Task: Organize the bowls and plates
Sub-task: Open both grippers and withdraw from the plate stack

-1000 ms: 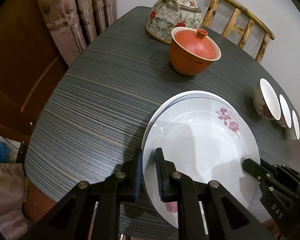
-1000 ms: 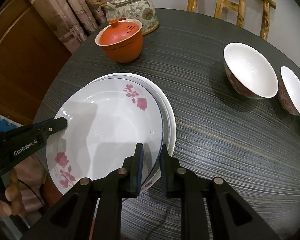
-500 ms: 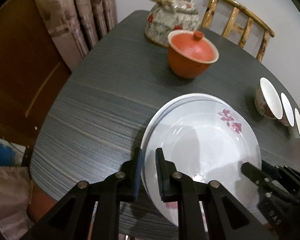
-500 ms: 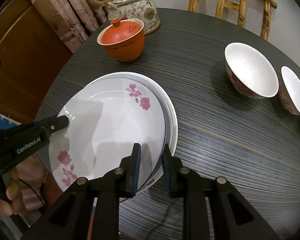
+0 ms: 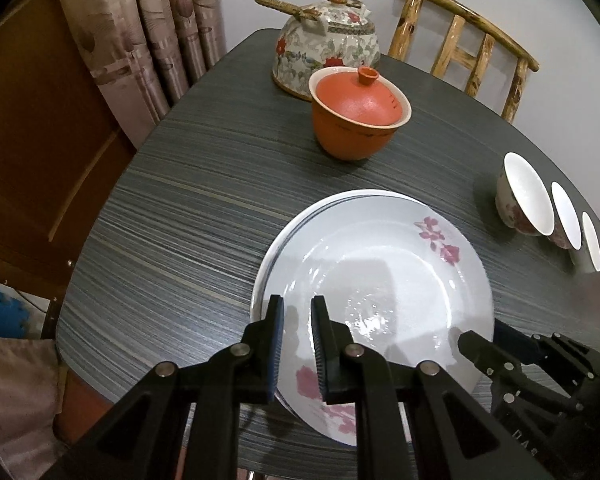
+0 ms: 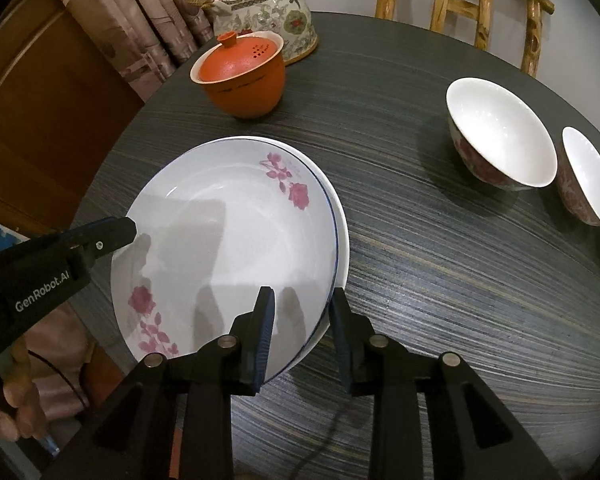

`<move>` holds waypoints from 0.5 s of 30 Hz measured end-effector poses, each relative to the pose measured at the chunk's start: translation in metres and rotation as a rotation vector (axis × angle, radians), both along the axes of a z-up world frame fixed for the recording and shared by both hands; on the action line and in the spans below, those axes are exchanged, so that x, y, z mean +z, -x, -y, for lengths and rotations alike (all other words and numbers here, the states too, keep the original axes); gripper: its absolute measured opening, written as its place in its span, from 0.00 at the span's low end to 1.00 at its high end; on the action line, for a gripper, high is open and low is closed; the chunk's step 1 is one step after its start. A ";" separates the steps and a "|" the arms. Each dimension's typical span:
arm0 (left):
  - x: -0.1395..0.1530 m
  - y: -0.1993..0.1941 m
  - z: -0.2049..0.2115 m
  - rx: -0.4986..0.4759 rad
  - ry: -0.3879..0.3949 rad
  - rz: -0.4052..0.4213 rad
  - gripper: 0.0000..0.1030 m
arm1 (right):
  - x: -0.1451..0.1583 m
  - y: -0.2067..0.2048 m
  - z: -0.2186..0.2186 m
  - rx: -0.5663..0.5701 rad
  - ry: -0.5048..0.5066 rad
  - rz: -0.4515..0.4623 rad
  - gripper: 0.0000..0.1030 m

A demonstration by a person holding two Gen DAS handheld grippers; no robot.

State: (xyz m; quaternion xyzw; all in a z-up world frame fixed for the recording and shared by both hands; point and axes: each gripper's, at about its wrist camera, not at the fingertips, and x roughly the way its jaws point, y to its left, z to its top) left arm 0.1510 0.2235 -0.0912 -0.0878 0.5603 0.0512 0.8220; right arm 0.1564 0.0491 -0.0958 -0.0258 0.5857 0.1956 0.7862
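A white plate with pink flowers (image 5: 384,276) (image 6: 236,232) lies on top of a blue-rimmed white plate (image 6: 340,232) on the dark striped table (image 5: 188,220). My left gripper (image 5: 297,344) straddles the flowered plate's near left rim with its jaws a little apart. My right gripper (image 6: 302,334) stands open around the plates' right rim, its fingers off the rim. Three white bowls with pink flowers (image 5: 520,196) (image 6: 500,136) stand in a row at the right.
An orange lidded cup (image 5: 360,116) (image 6: 240,76) and a flowered teapot (image 5: 324,48) (image 6: 264,12) stand at the back of the table. A wooden chair (image 5: 460,44) is behind the table. Curtains (image 5: 140,40) hang at the left.
Both grippers have opened and let go of the flowered plate's rim. The plate now rests flat on the blue-rimmed plate. The right gripper's jaws are much wider than before.
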 end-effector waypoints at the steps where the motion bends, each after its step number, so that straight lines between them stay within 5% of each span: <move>1: 0.001 0.001 0.002 0.000 -0.005 0.002 0.14 | 0.000 0.000 0.000 0.000 0.000 -0.001 0.27; 15: 0.017 0.013 0.038 -0.005 -0.014 0.052 0.32 | 0.016 0.013 0.016 -0.004 -0.058 0.013 0.28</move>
